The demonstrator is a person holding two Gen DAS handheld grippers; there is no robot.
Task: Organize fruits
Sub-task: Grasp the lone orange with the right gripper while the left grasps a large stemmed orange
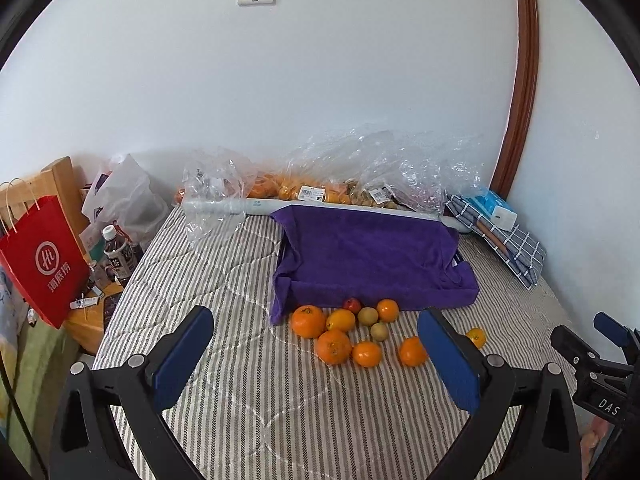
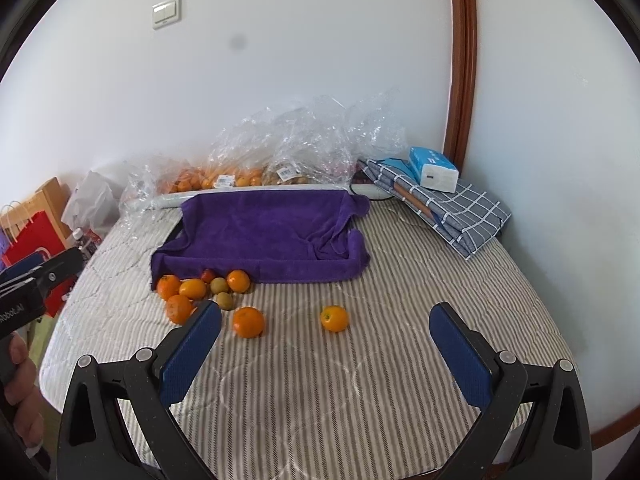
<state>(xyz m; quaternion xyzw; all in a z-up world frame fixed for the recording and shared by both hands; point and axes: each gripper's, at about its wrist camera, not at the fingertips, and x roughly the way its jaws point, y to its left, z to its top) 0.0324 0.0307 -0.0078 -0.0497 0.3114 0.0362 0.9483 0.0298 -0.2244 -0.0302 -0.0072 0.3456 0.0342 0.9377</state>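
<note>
Several oranges (image 1: 333, 346), two small greenish-brown fruits (image 1: 368, 316) and a small red fruit (image 1: 352, 305) lie in a cluster on the striped bedspread (image 1: 240, 360), just in front of a tray draped in a purple towel (image 1: 372, 256). One orange (image 2: 335, 318) lies apart to the right of the cluster (image 2: 200, 290). My left gripper (image 1: 316, 344) is open above the bedspread, short of the cluster, holding nothing. My right gripper (image 2: 326, 334) is open too, with the lone orange just beyond its fingertips. The towel-lined tray (image 2: 264, 236) holds no fruit.
Clear plastic bags of oranges (image 1: 312, 192) lie along the wall behind the tray. A folded checked cloth with a tissue pack (image 2: 434, 168) sits at back right. Left of the bed stand a red paper bag (image 1: 44, 260), bottles (image 1: 118, 256) and a wooden table. A hand (image 2: 20, 380) holds the left gripper.
</note>
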